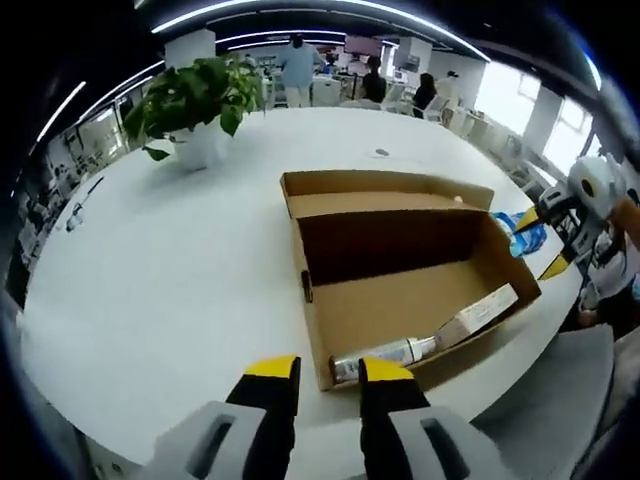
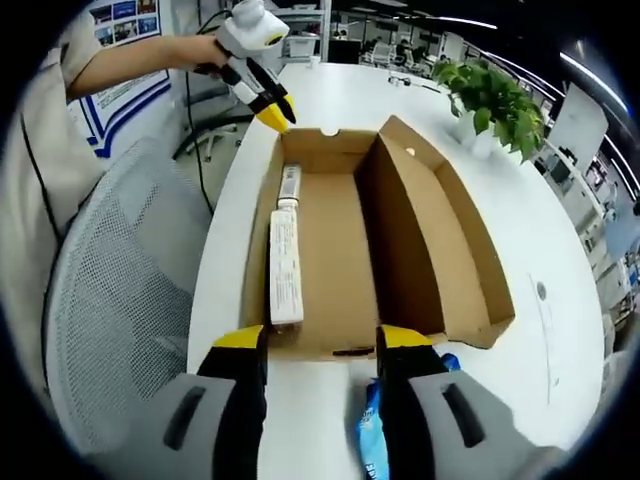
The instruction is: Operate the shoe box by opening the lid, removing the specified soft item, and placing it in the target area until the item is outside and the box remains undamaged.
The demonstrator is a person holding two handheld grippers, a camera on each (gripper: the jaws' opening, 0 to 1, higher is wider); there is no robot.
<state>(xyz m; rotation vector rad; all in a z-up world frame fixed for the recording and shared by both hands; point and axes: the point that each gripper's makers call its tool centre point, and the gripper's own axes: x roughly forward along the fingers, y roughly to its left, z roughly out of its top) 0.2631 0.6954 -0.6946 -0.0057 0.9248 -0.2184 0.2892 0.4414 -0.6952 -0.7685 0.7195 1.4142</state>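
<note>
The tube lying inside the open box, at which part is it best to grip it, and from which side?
Probably the flat tail half of the tube, from above. It lies flat on the floor of the shoe box, along one side wall. The jaws would close across its width, with one going into the narrow space by that wall. The right gripper is nearest.

No legible text

The long label on the tube (image 2: 285, 262) inside the shoe box (image 2: 345, 265) carries print too small to read; the wall posters (image 2: 125, 12) beyond the box are likewise blurred.
</note>
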